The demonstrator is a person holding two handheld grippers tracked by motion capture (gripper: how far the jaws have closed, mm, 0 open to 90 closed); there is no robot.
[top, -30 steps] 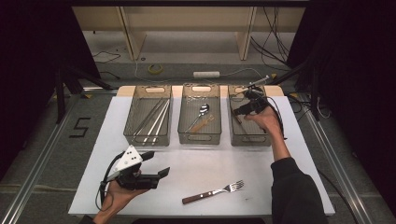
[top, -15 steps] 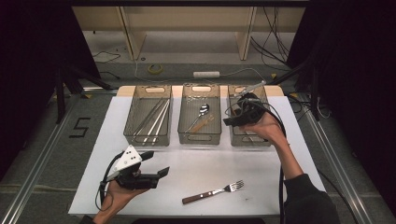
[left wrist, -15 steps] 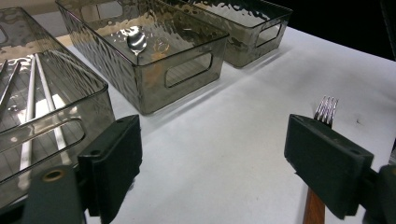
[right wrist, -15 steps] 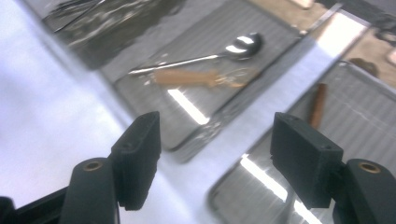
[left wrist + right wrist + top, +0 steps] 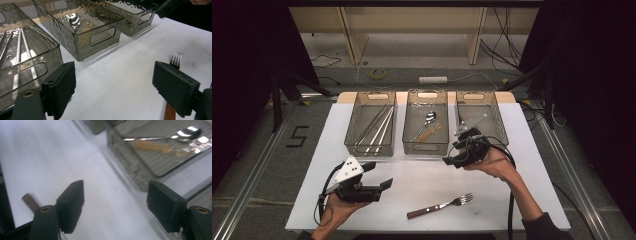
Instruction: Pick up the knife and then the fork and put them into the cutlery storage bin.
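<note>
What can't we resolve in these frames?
- Right bin, high view: the right gripper and its cable cover the near part, so its contents are unreadable.
- Fork, left gripper view: the left gripper jaw hides most of the handle.
- Fork handle, right gripper view: blurred, and a jaw cuts it off.
- Middle bin, high view: the items beside the spoon are too small to identify.

The white rectangular table top (image 5: 422, 185) is lit brightly from above in the high view, while the surroundings are left almost black. Only soft, short shadows are cast under the three smoked transparent plastic bins (image 5: 427, 147). In the left gripper view, glare is seen on the rippled bin walls (image 5: 82, 42), and the image is sharp. The right gripper view is smeared by motion blur; the shiny metal spoon (image 5: 185, 133) is overexposed.
</note>
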